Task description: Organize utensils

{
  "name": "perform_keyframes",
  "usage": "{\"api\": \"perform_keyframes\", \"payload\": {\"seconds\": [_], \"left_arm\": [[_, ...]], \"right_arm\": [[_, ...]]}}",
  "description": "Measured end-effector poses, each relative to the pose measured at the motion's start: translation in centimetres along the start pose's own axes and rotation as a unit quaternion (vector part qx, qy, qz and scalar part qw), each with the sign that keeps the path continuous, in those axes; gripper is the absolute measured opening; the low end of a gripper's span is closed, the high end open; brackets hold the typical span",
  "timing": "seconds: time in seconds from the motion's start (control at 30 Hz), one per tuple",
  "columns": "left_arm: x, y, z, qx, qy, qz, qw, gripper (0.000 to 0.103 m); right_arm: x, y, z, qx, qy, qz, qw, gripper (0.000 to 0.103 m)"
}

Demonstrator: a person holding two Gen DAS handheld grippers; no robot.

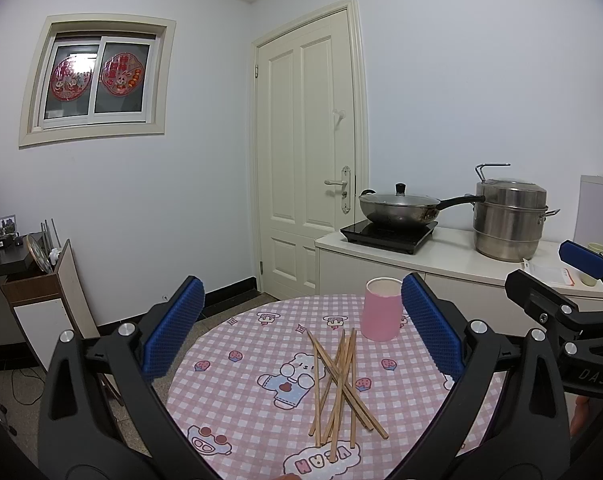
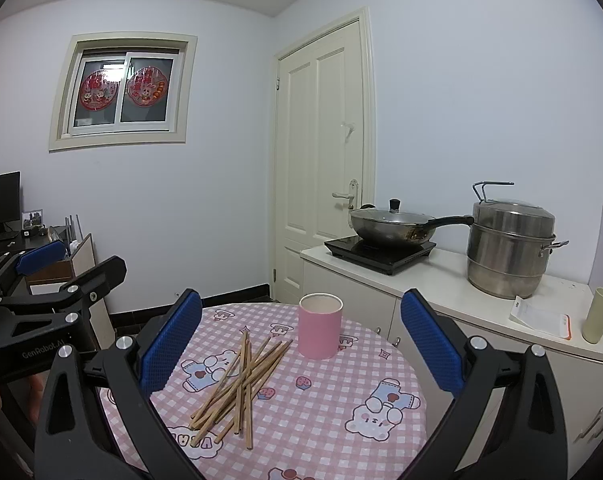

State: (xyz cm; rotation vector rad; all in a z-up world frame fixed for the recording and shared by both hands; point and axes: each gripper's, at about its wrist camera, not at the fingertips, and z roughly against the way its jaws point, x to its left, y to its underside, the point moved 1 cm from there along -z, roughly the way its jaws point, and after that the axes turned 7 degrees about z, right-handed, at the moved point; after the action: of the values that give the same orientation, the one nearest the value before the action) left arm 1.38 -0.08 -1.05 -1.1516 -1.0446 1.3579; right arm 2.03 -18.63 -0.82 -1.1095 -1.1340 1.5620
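Both grippers, left (image 1: 301,332) and right (image 2: 301,340), hover with jaws spread, empty. Their frames hide the worktop (image 2: 321,420) edges; chopsticks (image 2: 237,388) overlap beside the cup (image 2: 319,330).

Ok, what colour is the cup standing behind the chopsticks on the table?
Pink, with a pale inside; the cup shows best in the right wrist view.

The pink cup's (image 1: 381,310) contents cannot be seen from either view. The round table's (image 2: 341,420) near edge is hidden behind gripper frames. Window decals (image 1: 91,76) are too small to read.
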Motion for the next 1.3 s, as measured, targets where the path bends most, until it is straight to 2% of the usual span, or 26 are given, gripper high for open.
{"api": "perform_keyframes", "payload": {"seconds": [1.3], "left_arm": [[-0.65,-0.24,-0.11,0.004,0.006,-0.006,1.0,0.097]], "right_arm": [[-0.43,0.09,-0.06,-0.004,0.009,0.0,1.0,0.096]]}}
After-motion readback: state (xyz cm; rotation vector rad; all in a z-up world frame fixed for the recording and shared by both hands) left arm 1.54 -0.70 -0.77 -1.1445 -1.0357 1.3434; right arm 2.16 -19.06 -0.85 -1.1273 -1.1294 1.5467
